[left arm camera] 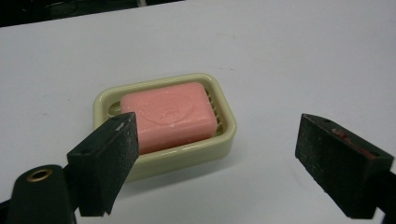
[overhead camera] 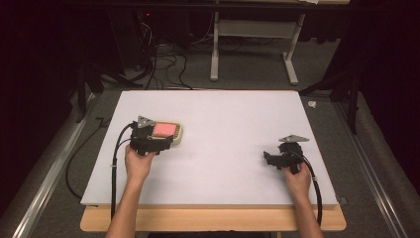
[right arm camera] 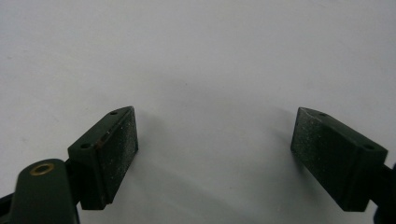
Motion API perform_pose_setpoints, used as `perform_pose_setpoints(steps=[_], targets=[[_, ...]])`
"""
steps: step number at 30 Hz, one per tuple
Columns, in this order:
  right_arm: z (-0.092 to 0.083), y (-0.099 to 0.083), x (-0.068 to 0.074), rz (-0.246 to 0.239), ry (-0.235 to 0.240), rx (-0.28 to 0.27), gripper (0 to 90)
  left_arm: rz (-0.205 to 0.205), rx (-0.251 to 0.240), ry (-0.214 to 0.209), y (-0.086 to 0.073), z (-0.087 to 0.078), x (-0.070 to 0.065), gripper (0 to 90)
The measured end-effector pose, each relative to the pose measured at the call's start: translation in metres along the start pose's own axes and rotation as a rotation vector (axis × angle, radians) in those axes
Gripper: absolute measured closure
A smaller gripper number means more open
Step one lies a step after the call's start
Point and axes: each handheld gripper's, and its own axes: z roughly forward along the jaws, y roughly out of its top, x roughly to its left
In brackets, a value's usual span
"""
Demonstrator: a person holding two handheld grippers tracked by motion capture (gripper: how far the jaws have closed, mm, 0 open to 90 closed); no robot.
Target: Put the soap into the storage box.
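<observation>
the pink soap sits in its cream dish just ahead of the left gripper, whose wide-apart jaws hold nothing, long axis crosswise, the empty wide-jawed right gripper well apart.

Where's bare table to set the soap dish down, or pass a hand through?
Widest bare patch: middle of the table, between the soap dish and the right hand-held gripper. The whole far strip toward the back edge is bare too. Crowded only at left, where the left hand-held gripper sits at the dish holding pink soap.
</observation>
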Motion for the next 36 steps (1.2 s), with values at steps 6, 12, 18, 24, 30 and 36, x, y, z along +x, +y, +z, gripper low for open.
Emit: perform_pose_setpoints(steps=[6, 12, 18, 24, 30, 36], targets=[[0.000, 0.000, 0.000, 0.000, 0.000, 0.000, 15.4, 0.018, 0.002, -0.009, -0.004, -0.010, -0.004, 14.1], [0.000, 0.000, 0.000, 0.000, 0.000, 0.000, 15.4, 0.017, -0.012, -0.031, -0.007, -0.018, -0.007, 14.3], [0.000, 0.000, 0.000, 0.000, 0.000, 0.000, 15.4, 0.016, -0.008, -0.037, -0.012, -0.022, -0.008, 14.4], [0.000, 0.000, 0.000, 0.000, 0.000, 0.000, 15.4, 0.010, -0.015, -0.042, -0.015, -0.026, -0.008, 14.5], [0.000, 0.000, 0.000, 0.000, 0.000, 0.000, 15.4, 0.017, -0.017, -0.053, -0.018, -0.031, -0.010, 14.5], [0.000, 0.000, 0.000, 0.000, 0.000, 0.000, 15.4, 0.016, -0.020, -0.066, -0.024, -0.035, -0.011, 14.5]])
